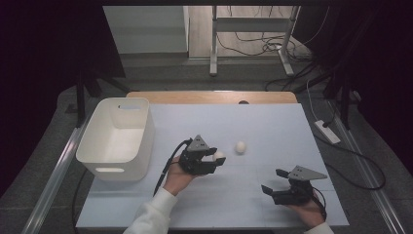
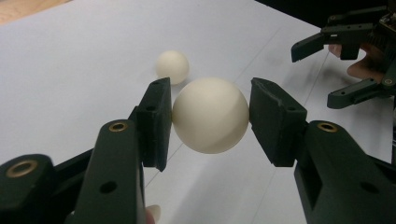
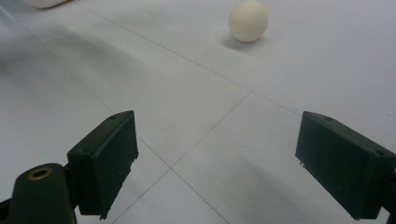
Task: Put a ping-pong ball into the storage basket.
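Note:
My left gripper [image 1: 217,159] is shut on a cream-white egg [image 2: 210,115], its two black pads pressing the egg's sides a little above the pale table sheet. A second egg [image 1: 240,146] lies loose on the sheet just beyond and to the right; it also shows as the egg [image 2: 172,66] behind the held one and as the egg [image 3: 248,20] far ahead of my right gripper. My right gripper [image 1: 272,181] stands open near the front right of the table, nothing between its jaws. In the left gripper view the right gripper [image 2: 310,70] appears at the upper right, open.
A white plastic bin [image 1: 117,138] with a handle slot stands at the table's left side. The wooden table edge [image 1: 214,96] runs along the back. Cables and a metal stand lie on the floor behind.

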